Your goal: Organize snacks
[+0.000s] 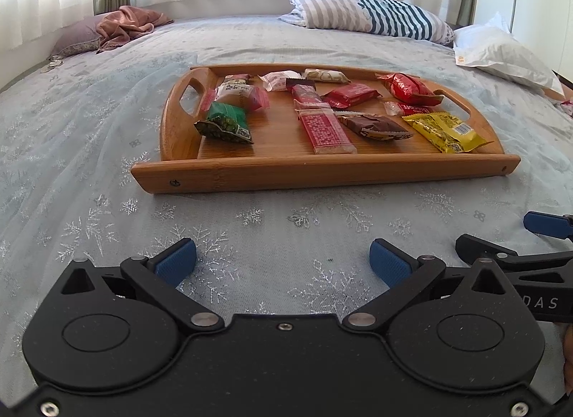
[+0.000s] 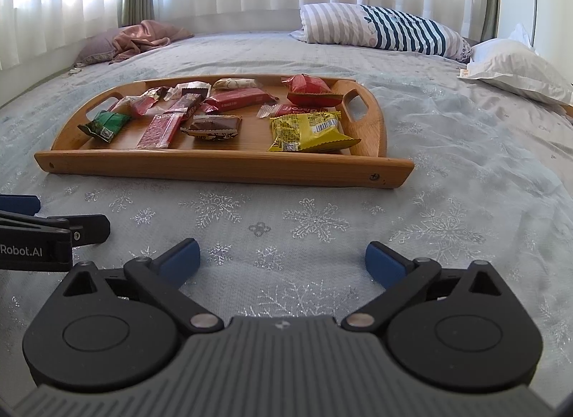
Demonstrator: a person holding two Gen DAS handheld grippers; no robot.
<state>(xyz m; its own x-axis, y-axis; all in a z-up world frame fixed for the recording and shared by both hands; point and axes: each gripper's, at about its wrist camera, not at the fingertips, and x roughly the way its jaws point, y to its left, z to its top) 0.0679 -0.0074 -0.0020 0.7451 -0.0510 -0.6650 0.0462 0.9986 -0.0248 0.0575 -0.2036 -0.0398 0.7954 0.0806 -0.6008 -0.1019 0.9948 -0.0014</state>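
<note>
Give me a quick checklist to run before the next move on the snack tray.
1. Left tongs open and empty: ok.
2. Right tongs open and empty: ok.
3. Both tongs clear of the tray, over bare bedspread: ok.
4. Snacks all inside the tray: ok.
5. Yellow packet nearest the right tongs, nothing lying on it: ok.
6. Sorting rule for the snacks: cannot tell.

- A tray (image 1: 250, 175) lay on the bed (image 1: 107, 130), ahead of both hand-held grippers.
- Snack packets lay inside it: one packet (image 1: 225, 123) at its left end, another (image 1: 444, 130) at its right, a bar (image 1: 326, 130) between them.
- Pillows (image 1: 376, 15) lay behind the tray to the right, a crumpled cloth (image 1: 125, 23) behind to the left.
</note>
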